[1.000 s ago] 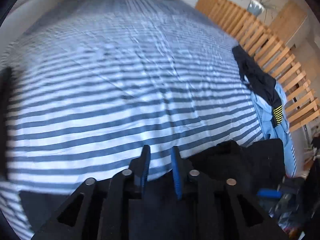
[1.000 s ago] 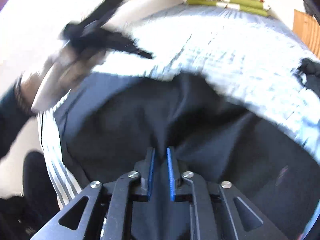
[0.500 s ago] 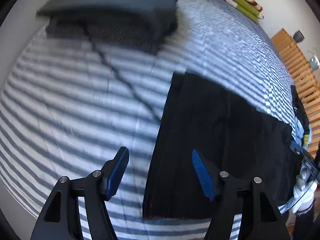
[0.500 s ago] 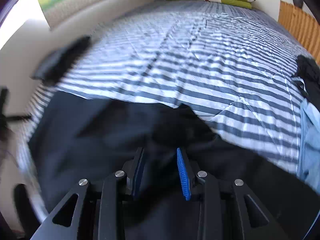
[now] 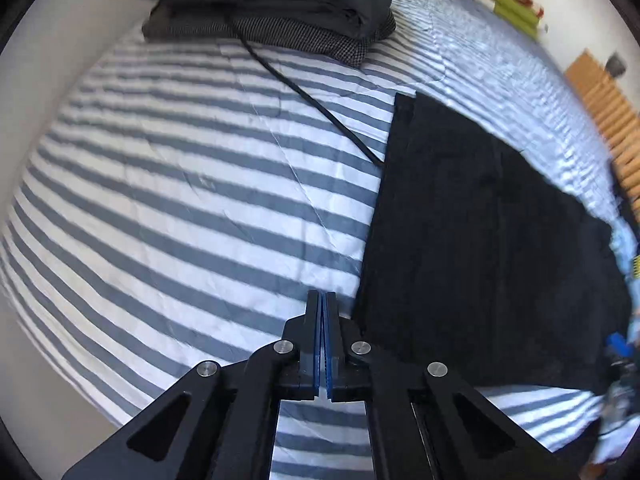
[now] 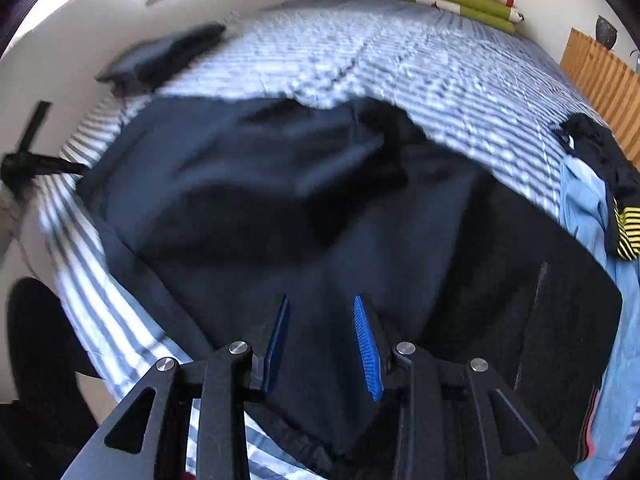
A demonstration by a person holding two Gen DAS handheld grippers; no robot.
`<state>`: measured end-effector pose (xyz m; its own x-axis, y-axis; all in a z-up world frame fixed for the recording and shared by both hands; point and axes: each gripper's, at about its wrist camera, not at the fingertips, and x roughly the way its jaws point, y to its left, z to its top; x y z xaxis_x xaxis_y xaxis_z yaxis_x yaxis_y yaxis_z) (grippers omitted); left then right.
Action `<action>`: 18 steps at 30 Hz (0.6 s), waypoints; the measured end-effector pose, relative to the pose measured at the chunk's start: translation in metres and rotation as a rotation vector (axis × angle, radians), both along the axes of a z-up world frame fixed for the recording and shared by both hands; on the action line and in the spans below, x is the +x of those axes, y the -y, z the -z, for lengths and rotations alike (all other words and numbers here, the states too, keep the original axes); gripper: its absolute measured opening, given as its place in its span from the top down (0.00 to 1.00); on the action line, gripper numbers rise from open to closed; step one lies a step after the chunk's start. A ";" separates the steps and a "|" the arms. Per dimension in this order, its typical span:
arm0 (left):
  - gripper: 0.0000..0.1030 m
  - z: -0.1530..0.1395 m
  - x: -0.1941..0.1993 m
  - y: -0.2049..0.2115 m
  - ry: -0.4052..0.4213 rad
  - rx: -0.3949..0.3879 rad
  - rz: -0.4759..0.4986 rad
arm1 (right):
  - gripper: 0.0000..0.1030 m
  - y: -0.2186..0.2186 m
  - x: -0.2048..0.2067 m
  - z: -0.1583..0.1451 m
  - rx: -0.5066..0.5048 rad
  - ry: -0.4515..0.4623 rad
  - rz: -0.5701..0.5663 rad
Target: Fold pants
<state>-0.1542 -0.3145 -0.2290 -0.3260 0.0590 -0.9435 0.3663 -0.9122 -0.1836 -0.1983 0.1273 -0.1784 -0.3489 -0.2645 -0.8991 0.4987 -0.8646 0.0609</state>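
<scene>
The dark pants [image 5: 480, 248] lie spread on the striped bed cover [image 5: 180, 200], their straight left edge running toward the stack of folded dark clothes [image 5: 272, 8] at the cover's far corner. A thin black cord [image 5: 304, 96] trails from that stack to the pants' edge. The left gripper [image 5: 322, 300] hangs above the bare stripes just beside that edge, its blue pads pressed together with nothing between them. The right gripper [image 6: 320, 312] sits low over the rumpled pants fabric, jaws parted to a moderate gap; whether they touch the cloth cannot be told. Beyond the pants, a light blue garment [image 6: 588, 208] and a black one with yellow striped trim [image 6: 624, 236] lie near the wooden slatted rail [image 6: 600, 80].
</scene>
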 end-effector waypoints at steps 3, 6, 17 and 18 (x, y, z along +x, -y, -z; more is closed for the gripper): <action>0.84 -0.006 0.003 -0.008 -0.036 0.014 0.001 | 0.71 0.011 0.003 -0.007 -0.059 0.003 -0.019; 0.88 -0.004 0.002 -0.021 -0.033 -0.010 0.020 | 0.71 0.037 0.008 -0.020 -0.095 -0.039 -0.061; 0.22 -0.011 0.015 -0.009 -0.082 0.114 -0.011 | 0.65 0.139 0.002 0.022 -0.110 0.086 -0.233; 0.31 -0.004 0.011 -0.016 -0.065 0.115 0.006 | 0.65 0.138 0.001 0.020 -0.118 0.094 -0.234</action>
